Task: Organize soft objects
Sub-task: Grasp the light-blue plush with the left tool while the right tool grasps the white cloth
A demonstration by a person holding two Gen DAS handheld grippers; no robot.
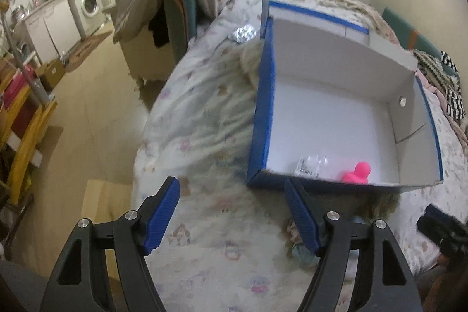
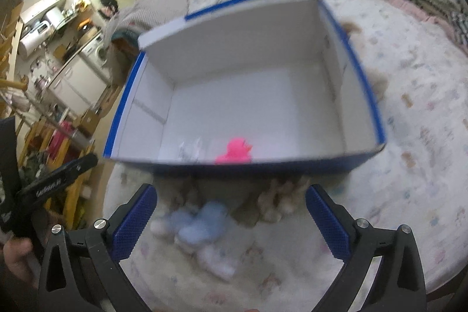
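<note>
An open blue cardboard box (image 1: 263,107) (image 2: 365,84) with a white inside lies on the bed. In its near end are a pink rubber duck (image 1: 356,173) (image 2: 237,151) and a small clear plastic bag (image 1: 311,165) (image 2: 190,149). My left gripper (image 1: 231,182) is open over the quilt, left of the box's near corner, with nothing between its fingers. My right gripper (image 2: 231,189) is open just in front of the box. A pale blue and white plush toy (image 2: 201,221) lies on the quilt between its fingers, untouched. A beige plush (image 2: 280,198) lies against the box's front wall.
The bed has a pale patterned quilt (image 1: 204,113). A silver blister pack (image 1: 242,34) lies beyond the box. Draped clothes (image 1: 175,8) hang at the bed's far end. Left of the bed are bare floor (image 1: 96,107), a yellow wooden rack (image 1: 26,130) and a washing machine (image 1: 87,5).
</note>
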